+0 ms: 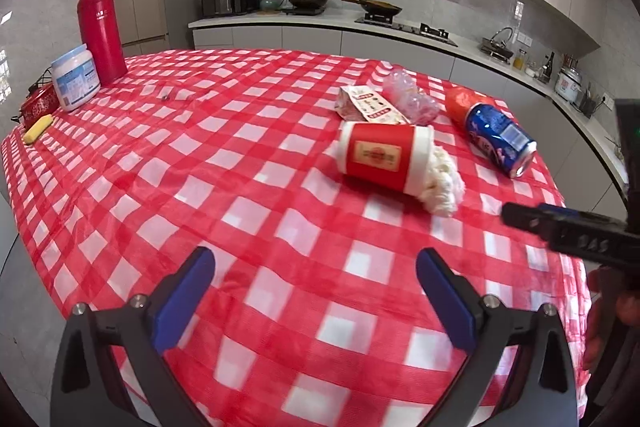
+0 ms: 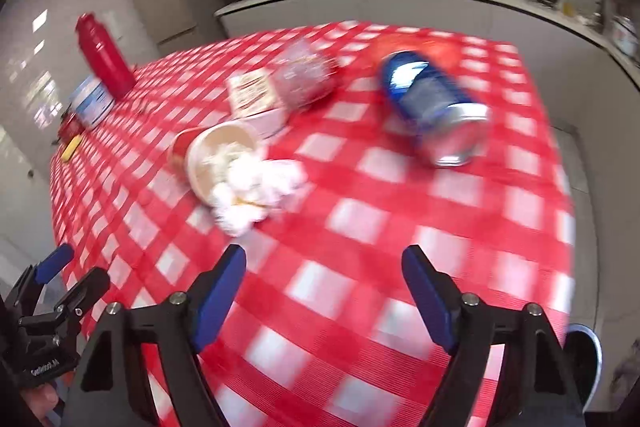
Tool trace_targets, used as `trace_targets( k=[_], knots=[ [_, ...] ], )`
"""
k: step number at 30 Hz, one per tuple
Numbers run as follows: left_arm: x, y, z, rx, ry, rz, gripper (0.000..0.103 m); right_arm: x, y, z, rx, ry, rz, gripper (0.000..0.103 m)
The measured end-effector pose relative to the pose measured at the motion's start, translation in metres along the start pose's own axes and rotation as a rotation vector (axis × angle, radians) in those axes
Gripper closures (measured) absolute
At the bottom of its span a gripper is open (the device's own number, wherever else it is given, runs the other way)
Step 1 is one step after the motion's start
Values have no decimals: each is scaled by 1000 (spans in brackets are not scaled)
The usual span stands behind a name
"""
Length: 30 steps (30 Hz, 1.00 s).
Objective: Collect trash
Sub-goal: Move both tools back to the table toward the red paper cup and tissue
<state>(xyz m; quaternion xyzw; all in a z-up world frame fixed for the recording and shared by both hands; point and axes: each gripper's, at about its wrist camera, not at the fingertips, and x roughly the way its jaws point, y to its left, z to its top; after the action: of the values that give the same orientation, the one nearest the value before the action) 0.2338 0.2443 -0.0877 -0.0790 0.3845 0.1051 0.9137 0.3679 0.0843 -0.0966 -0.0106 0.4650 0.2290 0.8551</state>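
Two tools, both with nothing between the pads. Left tool (image 1: 316, 291) has its blue pads spread wide over bare cloth on the near side of the paper cup, not touching anything. Right tool (image 2: 324, 291) is also spread, hovering over cloth between the cup and the can; its view is blurred, so exact gap to either is hard to call. Neither holds trash yet; collection looks barely begun.

Trash cluster, all placed relative to the paper cup (image 1: 380, 157):
- 1 paper cup, red band, tipped on its side, mouth toward the tools.
- 1 wad of white tissue (image 1: 442, 189), spilling out of the cup mouth and touching it, likely stuffed in and slid out when the cup tipped.
- 1 blue drink can (image 1: 500, 141), lying on its side just beyond-right of the cup, apart from it.
- 1 orange-red wrapper or bag (image 1: 460, 103), behind the can, touching it; cannot tell what it is.
- 1 printed carton (image 1: 370, 105), flattened, just behind the cup.
- 1 crumpled clear plastic (image 1: 408, 95), behind the carton, leaning on it.

Non-trash stands upright well to the far left of the cup, by the table (image 1: 200, 187) edge, kept apart from the litter: 1 red flask (image 1: 100, 27), 1 white tub (image 1: 78, 77), 1 red tin (image 1: 38, 107), 1 yellow block (image 1: 38, 129).

Lying items will roll: can and cup need a grip across the body. Tissue is loose, likely its own pick.
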Motion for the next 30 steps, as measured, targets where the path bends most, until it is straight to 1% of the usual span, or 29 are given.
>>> trace_targets(
  k=[6, 13, 14, 16, 18, 19, 20, 21, 27, 30],
  knots=[
    [17, 14, 12, 9, 5, -18, 2, 33, 17, 17, 0, 26, 14, 26],
    [37, 25, 27, 20, 17, -38, 2, 61, 30, 39, -15, 40, 37, 26],
    [40, 26, 28, 20, 19, -37, 3, 64, 32, 42, -23, 40, 39, 28],
    [44, 29, 32, 21, 22, -37, 3, 73, 34, 45, -21, 52, 62, 41],
    [48, 30, 35, 24, 25, -34, 3, 79, 36, 47, -33, 50, 76, 73],
    [50, 30, 36, 25, 25, -33, 3, 82, 36, 48, -30, 55, 92, 81],
    [51, 30, 36, 27, 26, -31, 3, 83, 34, 50, -9, 57, 130, 84],
    [52, 30, 37, 28, 27, -30, 3, 84, 32, 50, 4, 57, 146, 86],
    [57, 21, 37, 27, 30, -36, 3, 59, 20, 41, 26, 12, 162, 88],
    [59, 8, 36, 39, 30, -46, 3, 46, 12, 38, 19, 2, 144, 88]
  ],
)
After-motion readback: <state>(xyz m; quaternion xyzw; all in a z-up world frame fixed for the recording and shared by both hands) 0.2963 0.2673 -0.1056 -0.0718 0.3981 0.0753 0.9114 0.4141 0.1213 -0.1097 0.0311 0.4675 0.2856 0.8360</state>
